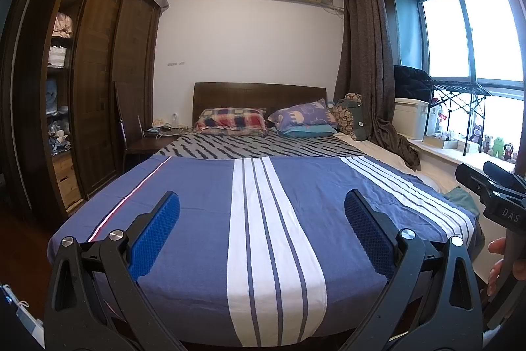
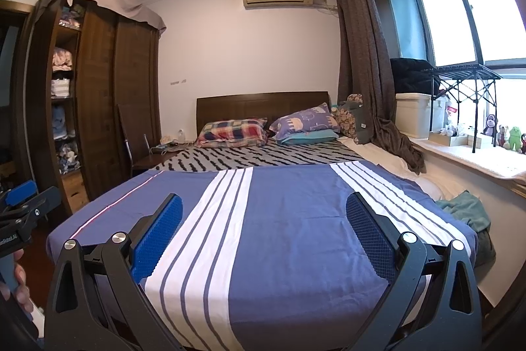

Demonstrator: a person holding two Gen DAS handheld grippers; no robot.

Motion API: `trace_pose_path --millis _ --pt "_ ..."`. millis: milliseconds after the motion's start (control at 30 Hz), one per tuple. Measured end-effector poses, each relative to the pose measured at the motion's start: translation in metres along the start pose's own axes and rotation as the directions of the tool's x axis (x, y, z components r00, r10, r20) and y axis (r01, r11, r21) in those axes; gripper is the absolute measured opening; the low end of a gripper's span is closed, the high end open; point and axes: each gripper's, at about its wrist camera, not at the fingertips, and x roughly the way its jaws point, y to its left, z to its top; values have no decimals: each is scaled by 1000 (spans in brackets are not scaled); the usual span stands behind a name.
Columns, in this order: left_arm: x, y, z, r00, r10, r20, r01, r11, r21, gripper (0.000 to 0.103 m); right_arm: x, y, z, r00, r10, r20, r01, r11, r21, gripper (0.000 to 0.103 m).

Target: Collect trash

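Two grippers, left gripper [image 1: 262, 213] and right gripper [image 2: 264, 214], stood wide open, empty, above one bed [image 1: 203, 203]. Two pillows [image 1: 230, 120] lay far. Trash was indiscernible.

Entry: we note one likely trash item, a pale crumpled wad [image 1: 159, 121] [image 2: 166, 138]. It lies loose on the far end of the dark bedside table [image 1: 148, 143], just left of the plaid pillow [image 1: 230, 119]. It looks whitish with faint colour. At this range we cannot tell paper from cloth.
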Motion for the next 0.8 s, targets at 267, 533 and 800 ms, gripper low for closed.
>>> trace_pose_path --millis 267,533,800 --pt "0 0 0 1000 0 0 0 1000 0 95 2 0 -1 1000 2 -4 -2 1000 -3 100" --pt "1 0 0 1000 3 -4 -3 1000 -1 95 6 0 -3 1000 6 -10 -6 1000 0 100" --pt "3 -1 1 1000 2 -7 -2 1000 -2 95 8 -1 -4 1000 4 -14 -4 1000 6 100"
